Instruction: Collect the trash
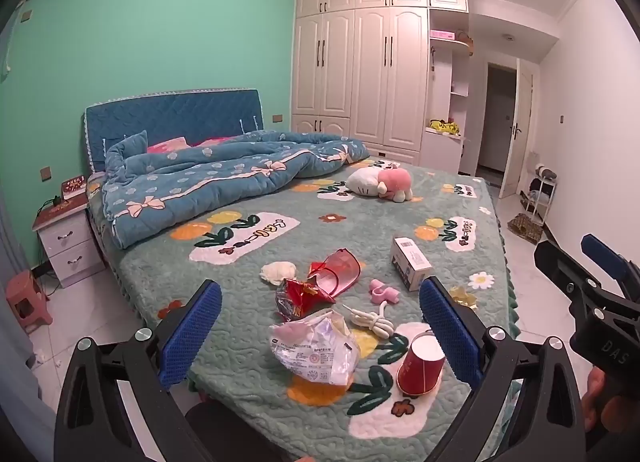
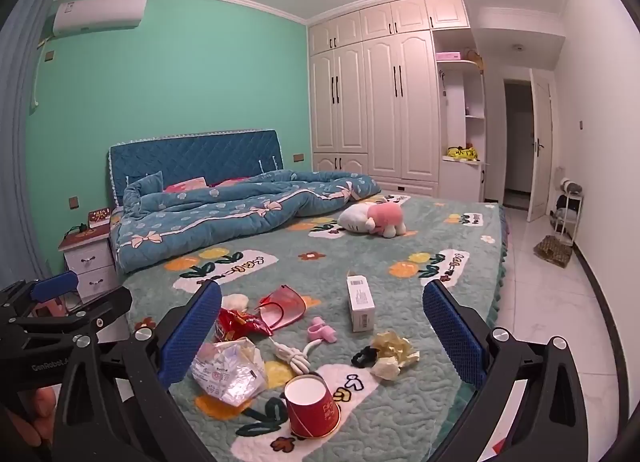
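A wide bed covered by a green quilted spread with flower patches fills the room, its blue padded headboard against the mint-green wall. A rumpled blue duvet with bows lies at the head end, and a white-and-pink plush cat toy rests further along. Beside the bed stands a white two-drawer nightstand, with a small orange plastic stool near it. A tall cream wardrobe lines the far wall, next to an open white door. A white wall air conditioner hangs high.
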`<action>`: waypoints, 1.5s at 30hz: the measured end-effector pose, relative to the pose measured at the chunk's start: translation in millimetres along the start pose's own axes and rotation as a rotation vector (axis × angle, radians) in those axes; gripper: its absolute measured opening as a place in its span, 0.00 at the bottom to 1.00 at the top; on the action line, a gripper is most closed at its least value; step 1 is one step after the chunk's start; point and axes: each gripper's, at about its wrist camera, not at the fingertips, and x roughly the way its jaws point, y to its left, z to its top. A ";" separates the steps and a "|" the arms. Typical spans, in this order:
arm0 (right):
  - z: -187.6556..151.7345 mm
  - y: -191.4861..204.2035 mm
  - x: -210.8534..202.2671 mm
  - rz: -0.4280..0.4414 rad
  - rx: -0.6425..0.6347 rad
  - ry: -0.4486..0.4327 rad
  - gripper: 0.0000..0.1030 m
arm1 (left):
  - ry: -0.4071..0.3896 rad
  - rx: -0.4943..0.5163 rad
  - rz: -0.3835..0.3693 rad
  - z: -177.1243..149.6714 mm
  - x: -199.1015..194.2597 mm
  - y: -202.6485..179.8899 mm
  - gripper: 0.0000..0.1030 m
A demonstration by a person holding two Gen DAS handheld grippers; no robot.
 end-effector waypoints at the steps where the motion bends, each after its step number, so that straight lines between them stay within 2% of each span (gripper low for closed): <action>1: 0.1 0.1 -0.1 0.002 0.001 0.001 0.96 | 0.002 0.000 -0.006 -0.1 0.1 0.2 0.95; 45: -4.0 -0.1 5.0 0.002 0.006 0.033 0.96 | 0.031 -0.002 -0.008 -13.3 7.5 1.1 0.95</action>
